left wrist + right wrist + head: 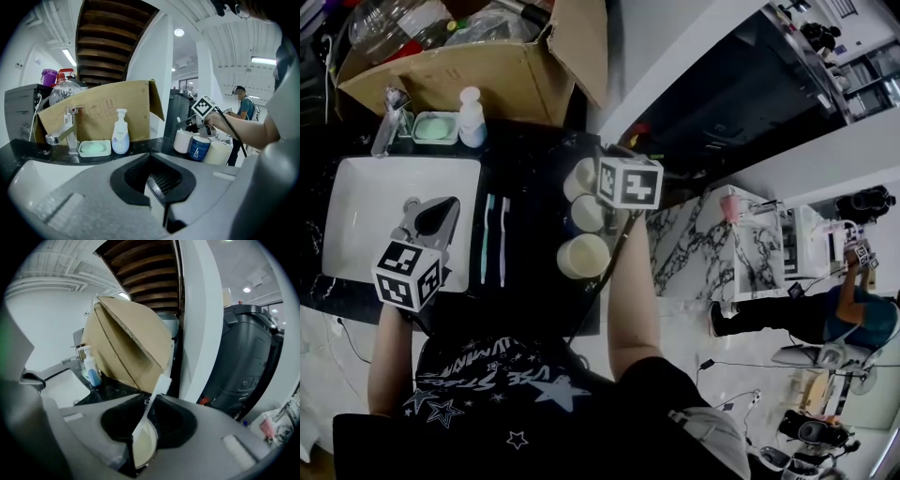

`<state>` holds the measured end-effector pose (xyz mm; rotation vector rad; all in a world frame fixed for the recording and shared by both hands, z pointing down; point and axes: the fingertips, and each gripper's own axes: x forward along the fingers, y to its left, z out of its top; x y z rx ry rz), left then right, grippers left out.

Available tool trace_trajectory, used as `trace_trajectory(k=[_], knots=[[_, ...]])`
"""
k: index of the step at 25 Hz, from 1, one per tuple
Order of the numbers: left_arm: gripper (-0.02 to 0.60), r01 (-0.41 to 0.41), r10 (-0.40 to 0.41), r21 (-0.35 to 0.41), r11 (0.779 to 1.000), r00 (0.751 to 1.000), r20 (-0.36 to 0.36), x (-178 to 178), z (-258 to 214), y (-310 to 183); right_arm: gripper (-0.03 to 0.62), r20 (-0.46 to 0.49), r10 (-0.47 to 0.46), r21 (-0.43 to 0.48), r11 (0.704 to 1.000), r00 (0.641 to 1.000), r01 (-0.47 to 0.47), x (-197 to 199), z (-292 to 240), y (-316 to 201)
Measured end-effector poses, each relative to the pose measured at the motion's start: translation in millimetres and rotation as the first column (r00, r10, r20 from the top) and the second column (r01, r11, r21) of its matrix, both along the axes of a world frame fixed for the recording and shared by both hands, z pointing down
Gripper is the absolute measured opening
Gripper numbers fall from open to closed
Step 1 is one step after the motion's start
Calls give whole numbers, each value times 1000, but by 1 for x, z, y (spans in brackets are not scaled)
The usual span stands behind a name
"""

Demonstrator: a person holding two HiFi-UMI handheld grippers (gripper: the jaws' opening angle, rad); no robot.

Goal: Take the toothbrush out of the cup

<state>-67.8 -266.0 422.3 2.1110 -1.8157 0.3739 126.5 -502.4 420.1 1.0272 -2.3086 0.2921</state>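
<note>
A white toothbrush (154, 401) stands tilted in a pale cup (144, 450); its head rises above the rim. My right gripper (140, 439) hangs right over this cup with the toothbrush handle in the gap between its jaws. The gap is wider than the handle, so the gripper is open. In the head view the right gripper (598, 184) reaches over the farthest of three cups (578, 176). From the left gripper view the toothbrush (179, 122) pokes out of the white cup (182, 140). My left gripper (442, 212) hovers over the sink, shut and empty.
Two toothbrushes (494, 239) lie on the black counter (530, 150) beside the white sink (356, 202). A blue cup (200, 148) and a cream cup (582, 256) stand next to the white one. Faucet (65, 133), soap dish (95, 148), pump bottle (120, 138) and a cardboard box (487, 80) line the back.
</note>
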Motion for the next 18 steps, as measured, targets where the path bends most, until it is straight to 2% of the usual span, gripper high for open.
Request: trace_trajectory(k=[9, 14, 18], knots=[[9, 6, -6, -7, 1000, 1000, -7, -3, 2, 9, 25, 83, -1, 2, 1000, 997, 1, -6, -15, 11], [9, 7, -7, 10, 1000, 1000, -22, -11, 1, 16, 23, 99, 0, 43, 999, 995, -4, -9, -32, 22], [9, -22, 23, 26, 999, 999, -31, -12, -3, 20, 23, 92, 7, 92, 996, 996, -16, -6, -55, 28]])
